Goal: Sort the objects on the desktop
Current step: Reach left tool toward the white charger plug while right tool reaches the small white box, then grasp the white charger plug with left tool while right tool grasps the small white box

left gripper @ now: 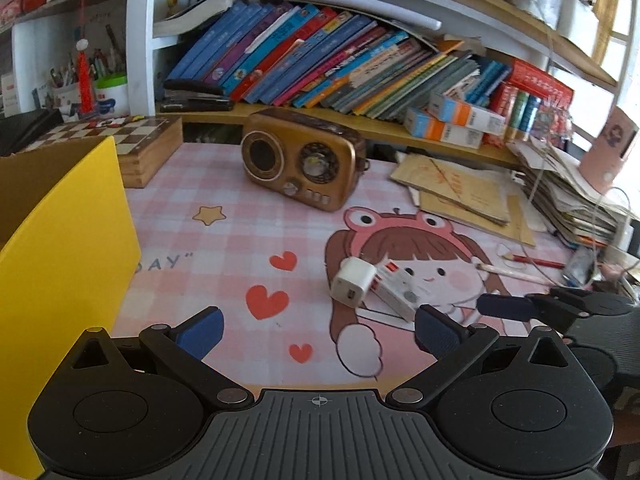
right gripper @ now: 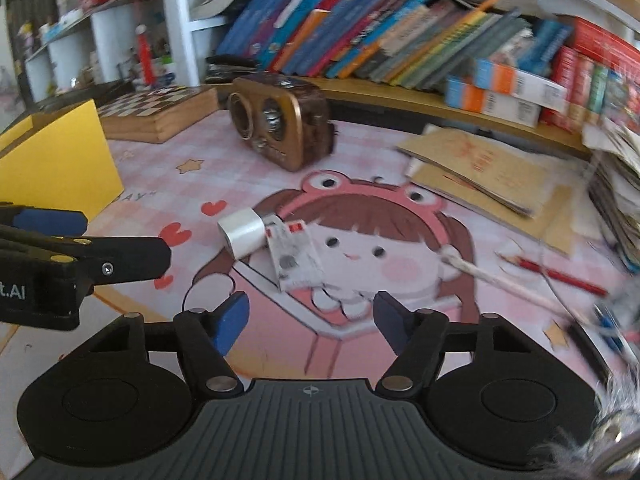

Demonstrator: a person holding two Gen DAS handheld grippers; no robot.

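A white charger cube (left gripper: 353, 282) lies on the pink cartoon desk mat (left gripper: 240, 216), touching a flat white adapter with red marks (left gripper: 400, 286). Both show in the right wrist view too, the cube (right gripper: 242, 232) and the adapter (right gripper: 296, 258). My left gripper (left gripper: 318, 330) is open and empty, just short of the charger. My right gripper (right gripper: 310, 322) is open and empty, close in front of the adapter. A yellow box (left gripper: 68, 248) stands at the left, also in the right wrist view (right gripper: 60, 156). Each gripper shows in the other's view, the right (left gripper: 520, 306) and the left (right gripper: 80, 248).
A brown retro radio (left gripper: 302, 160) stands mid-desk. A wooden chessboard box (left gripper: 140, 142) is behind the yellow box. Brown envelopes (left gripper: 460, 188) and a paper stack (left gripper: 572, 196) lie at the right, with a red pencil (left gripper: 536, 261) and a pale stick (left gripper: 516, 274). Books (left gripper: 320, 64) fill the shelf.
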